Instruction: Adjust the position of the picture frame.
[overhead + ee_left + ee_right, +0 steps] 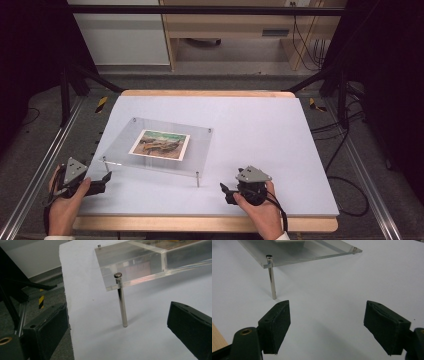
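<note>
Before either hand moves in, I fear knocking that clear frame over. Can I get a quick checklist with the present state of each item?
1. Left tongs open, holding nothing: ok.
2. Right tongs open, holding nothing: ok.
3. Both tongs apart from the frame: ok.
4. Frame raised on its metal legs, near ones standing on the table: ok.
5. Picture lies within the frame: ok.
6. Legs screwed tight: cannot tell.
</note>
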Demonstrator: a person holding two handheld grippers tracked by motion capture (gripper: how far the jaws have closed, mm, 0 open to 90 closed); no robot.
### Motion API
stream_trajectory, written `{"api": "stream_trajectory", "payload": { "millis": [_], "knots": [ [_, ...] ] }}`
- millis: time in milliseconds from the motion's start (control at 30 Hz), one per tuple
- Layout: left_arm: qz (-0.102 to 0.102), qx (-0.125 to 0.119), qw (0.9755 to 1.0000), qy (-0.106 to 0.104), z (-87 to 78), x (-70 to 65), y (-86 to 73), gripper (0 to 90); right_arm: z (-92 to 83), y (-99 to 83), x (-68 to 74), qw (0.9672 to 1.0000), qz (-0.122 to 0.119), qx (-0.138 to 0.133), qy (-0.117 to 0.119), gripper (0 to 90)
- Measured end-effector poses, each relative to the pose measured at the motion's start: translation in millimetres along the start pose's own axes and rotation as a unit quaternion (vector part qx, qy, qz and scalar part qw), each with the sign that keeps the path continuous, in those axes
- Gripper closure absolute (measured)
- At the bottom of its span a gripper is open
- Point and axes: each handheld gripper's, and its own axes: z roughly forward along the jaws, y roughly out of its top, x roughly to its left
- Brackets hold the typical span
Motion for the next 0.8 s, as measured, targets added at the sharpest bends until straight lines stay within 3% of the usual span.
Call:
{"api": "stream_trajectory", "payload": {
  "millis": [100,133,333,500,633,800],
  "knots": [
    [-0.014,0.002,0.9998,-0.011,0.0,0.2,0.1,3.0,4.2,-1.6,5.9,1.0,-0.006,0.002,0.001,22.5],
    [-0.018,0.004,0.9997,-0.016,0.1,-0.3,0.5,3.2,8.4,-2.5,11.4,0.9998,-0.005,0.007,0.016,26.5],
    [-0.022,0.011,0.999,-0.037,2.7,-1.3,0.4,3.3,17.8,-2.7,24.4,0.9991,-0.004,-0.005,0.043,37.0],
    [-0.036,0.015,0.9979,-0.052,4.1,-0.7,0.6,4.2,27.7,-0.5,36.6,0.9987,-0.002,0.003,0.051,38.0],
    [-0.037,0.016,0.9978,-0.052,5.8,-2.1,2.0,9.1,37.4,5.8,44.3,0.9976,-0.005,0.007,0.068,36.5],
    [-0.036,0.015,0.9979,-0.051,7.1,-2.1,2.6,17.6,53.4,13.3,48.3,0.9973,0.003,0.018,0.071,49.4]
  ]
}}
